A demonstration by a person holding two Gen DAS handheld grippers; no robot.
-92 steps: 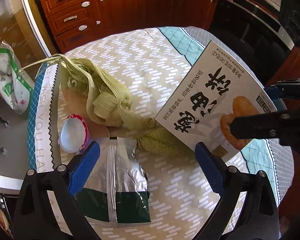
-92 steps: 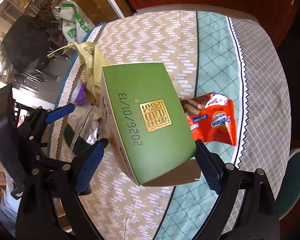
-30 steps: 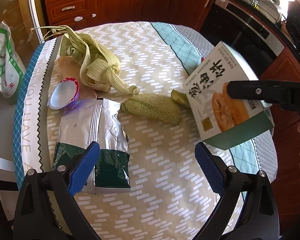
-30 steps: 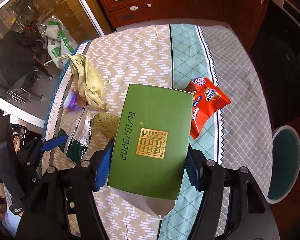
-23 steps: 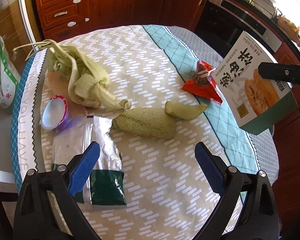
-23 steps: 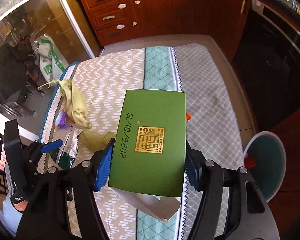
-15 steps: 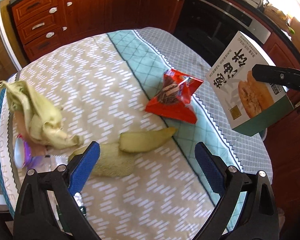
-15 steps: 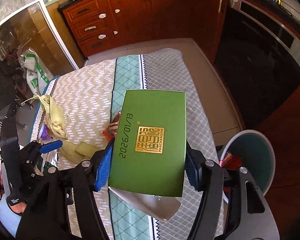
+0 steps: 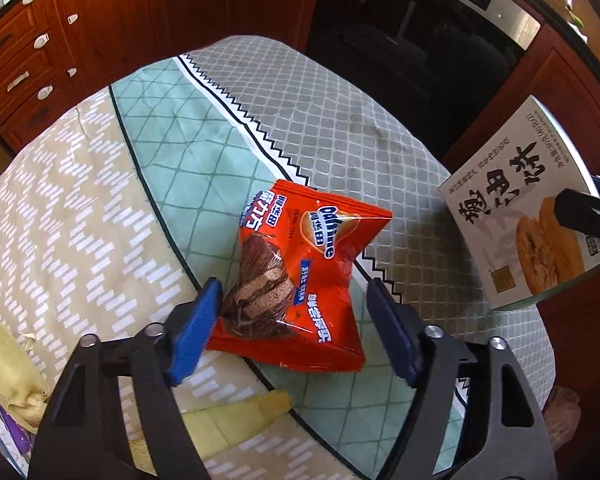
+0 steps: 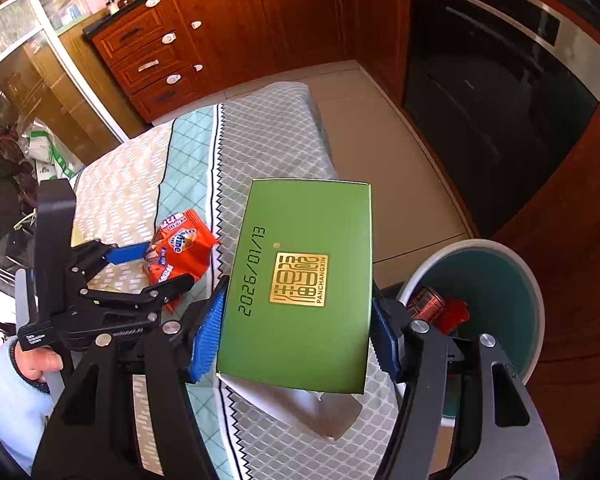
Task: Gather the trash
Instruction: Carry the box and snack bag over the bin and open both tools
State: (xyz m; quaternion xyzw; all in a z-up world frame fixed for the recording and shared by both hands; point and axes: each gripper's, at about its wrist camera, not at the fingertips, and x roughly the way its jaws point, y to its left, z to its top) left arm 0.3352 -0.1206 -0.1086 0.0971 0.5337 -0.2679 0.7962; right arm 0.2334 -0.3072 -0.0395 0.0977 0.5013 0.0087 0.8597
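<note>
Now the red snack packet (image 9: 300, 280) lies between the spread left gripper (image 9: 294, 328); the right gripper (image 10: 296, 332) clamps the green box (image 10: 300, 284).

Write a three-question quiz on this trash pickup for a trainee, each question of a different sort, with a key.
1. True or false: the right gripper is shut on the green box.
2. Multiple choice: the red wrapper is
A. in the bin
B. on the table, between the open fingers of the left gripper
C. lifted clear of the table
3. Fill in: the bin stands on the ____ beside the table.

Key: 1 true; 2 B; 3 floor.
</note>
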